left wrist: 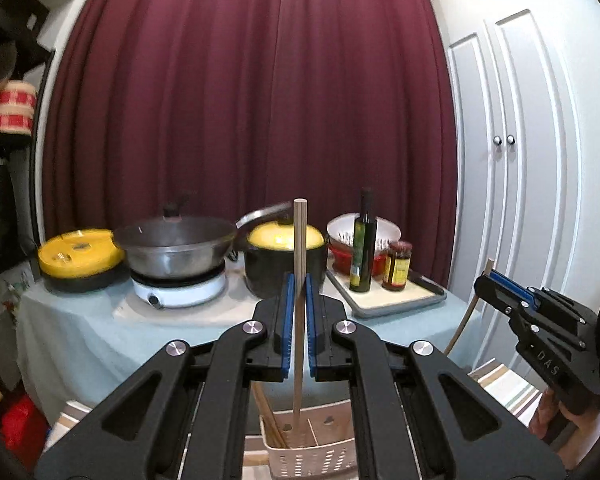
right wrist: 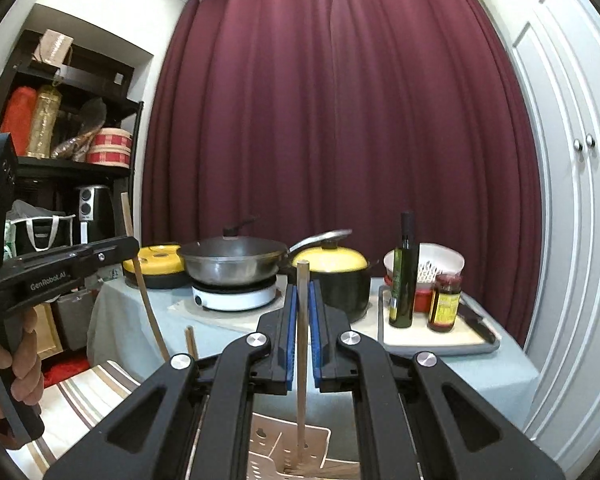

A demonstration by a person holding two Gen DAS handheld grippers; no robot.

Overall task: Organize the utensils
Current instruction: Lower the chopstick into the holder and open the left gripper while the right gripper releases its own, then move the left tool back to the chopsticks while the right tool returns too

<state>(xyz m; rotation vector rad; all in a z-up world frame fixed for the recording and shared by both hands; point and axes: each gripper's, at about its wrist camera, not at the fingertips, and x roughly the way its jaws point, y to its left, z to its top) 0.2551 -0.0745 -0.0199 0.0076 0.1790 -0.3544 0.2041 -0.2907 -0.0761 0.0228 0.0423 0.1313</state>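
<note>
While each claw is clenched on one upright wooden chopstick, both sticks stand over the perforated utensil basket (left wrist: 308, 454). Left claw (left wrist: 299, 280) grips its chopstick (left wrist: 299, 320) between blue pads, the lower tip reaching down inside the basket, just beside chopsticks leaning at the basket's left wall. Right claw (right wrist: 303, 288) grips a second chopstick (right wrist: 301, 360), its tip dipping into a basket compartment. Beyond the basket, the bench (left wrist: 100, 332) carries a wok (left wrist: 176, 248), yellow-lidded pot (left wrist: 286, 256) and oil bottle (left wrist: 363, 240) near its far edge; a bare strip of cloth lies between these and the basket.
</note>
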